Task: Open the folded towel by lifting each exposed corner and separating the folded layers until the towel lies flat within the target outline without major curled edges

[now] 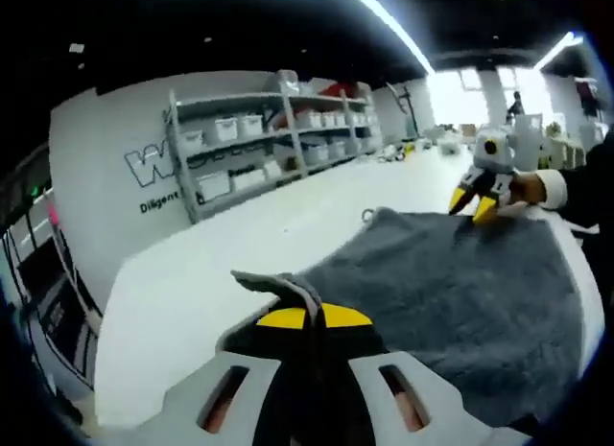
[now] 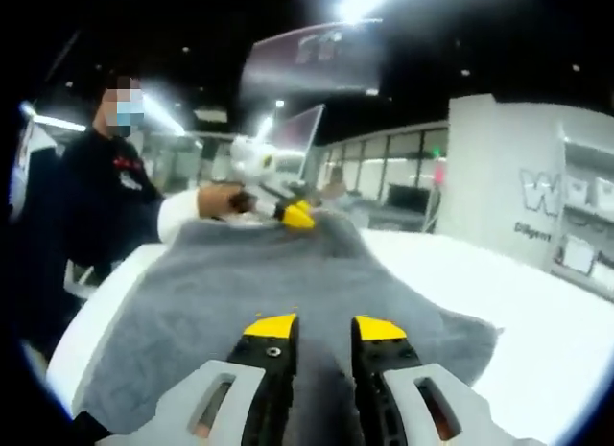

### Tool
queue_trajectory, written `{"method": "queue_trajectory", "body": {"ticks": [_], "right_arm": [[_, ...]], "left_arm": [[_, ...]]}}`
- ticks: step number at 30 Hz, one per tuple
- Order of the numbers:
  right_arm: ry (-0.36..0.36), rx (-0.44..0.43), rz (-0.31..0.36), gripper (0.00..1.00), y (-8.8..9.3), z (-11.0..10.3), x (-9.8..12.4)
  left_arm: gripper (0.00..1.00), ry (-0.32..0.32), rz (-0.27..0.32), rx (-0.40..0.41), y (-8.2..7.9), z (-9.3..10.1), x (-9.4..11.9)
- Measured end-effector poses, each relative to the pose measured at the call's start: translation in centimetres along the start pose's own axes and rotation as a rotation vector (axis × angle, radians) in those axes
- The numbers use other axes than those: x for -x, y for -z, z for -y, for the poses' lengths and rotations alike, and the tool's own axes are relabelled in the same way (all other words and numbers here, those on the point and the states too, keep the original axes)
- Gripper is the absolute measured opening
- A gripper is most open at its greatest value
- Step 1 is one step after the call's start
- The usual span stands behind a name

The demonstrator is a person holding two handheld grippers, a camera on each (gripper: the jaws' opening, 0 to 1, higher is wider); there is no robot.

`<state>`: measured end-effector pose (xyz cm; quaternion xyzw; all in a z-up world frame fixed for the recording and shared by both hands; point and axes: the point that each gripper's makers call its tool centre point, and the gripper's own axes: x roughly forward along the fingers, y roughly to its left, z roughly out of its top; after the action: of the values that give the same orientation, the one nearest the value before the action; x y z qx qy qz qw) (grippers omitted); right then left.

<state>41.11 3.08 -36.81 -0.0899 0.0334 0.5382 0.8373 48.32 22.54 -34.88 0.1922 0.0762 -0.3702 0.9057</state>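
Note:
A grey towel (image 1: 451, 283) lies spread over a white table (image 1: 192, 283). In the left gripper view, my left gripper (image 1: 312, 316) is shut on a near corner of it, with a thin fold of cloth pinched between the yellow tips. My right gripper (image 1: 475, 208), held by a hand with a white cuff, sits at the towel's far edge. In the right gripper view, the towel (image 2: 249, 273) runs from my right gripper (image 2: 324, 328), whose jaws stand slightly apart with grey cloth between them, to my left gripper (image 2: 295, 216) at the opposite end.
Metal shelves with white bins (image 1: 269, 139) stand against a lettered white wall (image 1: 153, 168) beyond the table. A person in dark clothes (image 2: 96, 197) stands at the table's side. Bare tabletop (image 2: 537, 302) lies beside the towel, which reaches the table's edge.

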Motion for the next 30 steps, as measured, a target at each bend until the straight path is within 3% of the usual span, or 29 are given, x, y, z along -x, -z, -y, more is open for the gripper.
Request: {"method": "queue_trajectory", "body": {"ticks": [4, 7, 9, 15, 20, 21, 27, 28, 30], "right_arm": [[0.018, -0.064, 0.037, 0.31, -0.8, 0.5, -0.3], [0.006, -0.137, 0.048, 0.44, -1.1, 0.4, -0.8], [0.012, -0.134, 0.041, 0.44, -1.1, 0.4, -1.3], [0.006, -0.158, 0.031, 0.42, -1.2, 0.3, -2.9], [0.024, -0.184, 0.033, 0.42, -1.7, 0.8, -3.7], [0.026, -0.198, 0.034, 0.42, -1.8, 0.8, -3.9], [0.040, -0.243, 0.043, 0.42, -2.0, 1.2, -5.0], [0.032, -0.302, 0.037, 0.43, -1.9, 1.1, -5.4], [0.020, -0.320, 0.047, 0.46, -2.1, 1.1, -5.7]], "left_arm": [[0.02, -0.061, -0.023, -0.100, -0.3, -0.2, -0.2], [0.02, -0.143, -0.096, -0.235, -0.1, -0.7, -0.3], [0.02, -0.158, -0.095, -0.276, -0.5, -0.5, -0.5], [0.02, -0.249, -0.191, -0.462, -1.2, 0.5, -0.5], [0.02, -0.262, -0.237, -0.582, -1.3, 1.5, -1.3], [0.02, -0.276, -0.261, -0.652, -1.2, 1.6, -1.4], [0.02, -0.267, -0.266, -0.690, -1.4, 2.5, -1.9], [0.02, -0.273, -0.260, -0.717, -1.8, 3.1, -1.8], [0.02, -0.263, -0.244, -0.719, -2.1, 3.6, -1.8]]}}
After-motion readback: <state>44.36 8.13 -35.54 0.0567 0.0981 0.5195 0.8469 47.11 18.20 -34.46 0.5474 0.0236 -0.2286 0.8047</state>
